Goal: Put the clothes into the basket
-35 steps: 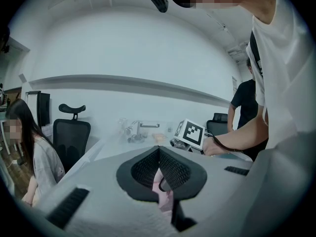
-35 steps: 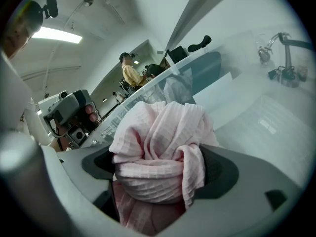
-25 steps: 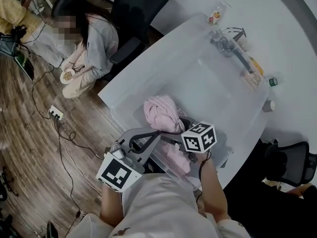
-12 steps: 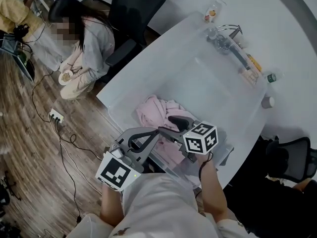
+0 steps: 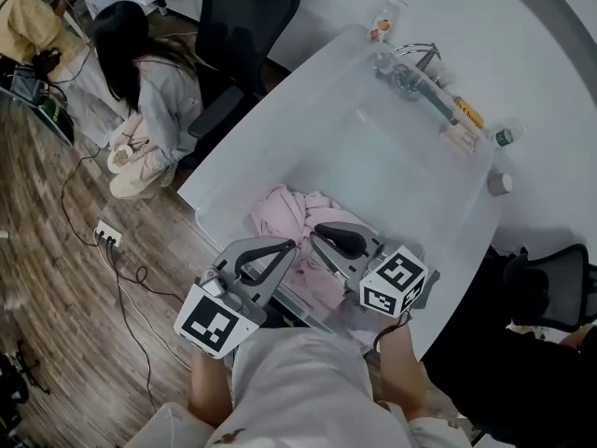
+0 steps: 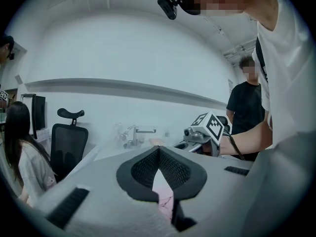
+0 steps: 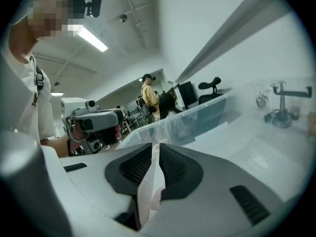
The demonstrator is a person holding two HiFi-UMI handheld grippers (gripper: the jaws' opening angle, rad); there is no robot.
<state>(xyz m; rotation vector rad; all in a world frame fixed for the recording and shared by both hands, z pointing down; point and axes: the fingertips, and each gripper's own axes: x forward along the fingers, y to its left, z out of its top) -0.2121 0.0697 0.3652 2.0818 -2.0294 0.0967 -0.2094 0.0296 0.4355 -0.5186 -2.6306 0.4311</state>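
Note:
A pink garment (image 5: 284, 211) lies bunched in the near left corner of the clear plastic basket (image 5: 401, 166) on the white table. My left gripper (image 5: 291, 245) reaches in from the near side, shut on an edge of the pink cloth (image 6: 163, 199). Beside it, my right gripper (image 5: 319, 233) has just been closing, and pale pink fabric (image 7: 148, 191) is now pinched between its pads. In the left gripper view, the right gripper (image 6: 185, 143) shows just beyond the left gripper's (image 6: 159, 149) jaws. The right gripper (image 7: 156, 147) view shows the left gripper (image 7: 94, 120) at left.
A metal faucet-like stand (image 5: 410, 68), a small jar (image 5: 382, 21) and small bottles (image 5: 501, 183) sit past the basket's far end. A black office chair (image 5: 242, 26) and a person seated on the floor (image 5: 140, 110) are left of the table. Another chair (image 5: 550, 287) is at right.
My right gripper has risen and its jaws have closed on the pink fabric. The garment has gone from a tight bundle to a looser, spread heap. The left gripper has hardly moved.

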